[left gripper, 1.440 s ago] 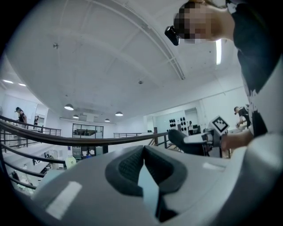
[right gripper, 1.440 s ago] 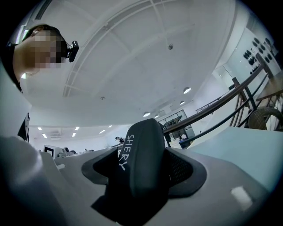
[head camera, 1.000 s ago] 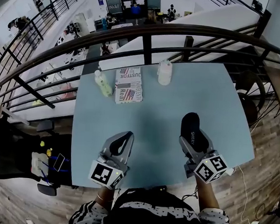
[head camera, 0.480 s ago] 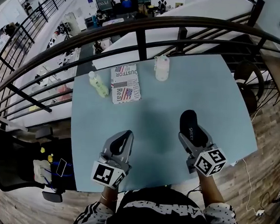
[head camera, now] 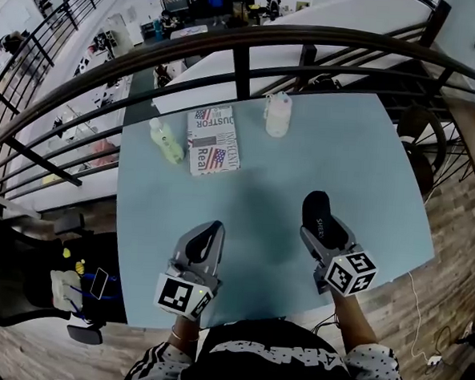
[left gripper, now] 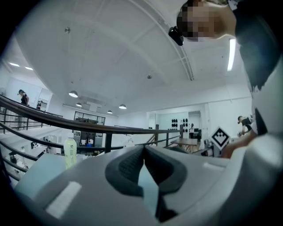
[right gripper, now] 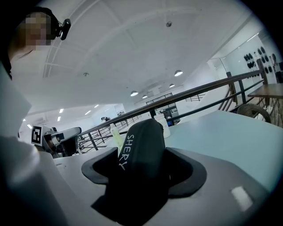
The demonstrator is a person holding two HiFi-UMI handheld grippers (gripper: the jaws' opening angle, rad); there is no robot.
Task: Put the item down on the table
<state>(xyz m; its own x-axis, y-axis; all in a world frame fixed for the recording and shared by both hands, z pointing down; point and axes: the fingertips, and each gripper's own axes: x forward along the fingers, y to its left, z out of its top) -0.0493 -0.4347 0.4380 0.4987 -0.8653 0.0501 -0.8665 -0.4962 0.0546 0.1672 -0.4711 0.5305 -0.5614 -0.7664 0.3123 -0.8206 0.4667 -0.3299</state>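
Pale blue surface point(head camera: 270, 187) beside a railing carries two bottles and a booklet point(head camera: 214, 139) at its far edge. Right tongs point(head camera: 322, 229) remain clamped on the black item point(head camera: 316, 210), barely shifted in the last second, low over the near surface. Release judged outstanding. Left tongs point(head camera: 207, 238) closed, empty.

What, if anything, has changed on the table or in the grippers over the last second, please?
Nothing has visibly changed, apart from a slight shift of the head view. The right gripper stays shut on the black item, not yet let go. The left gripper stays shut and empty. The green bottle, booklet and white bottle keep their places on the table.
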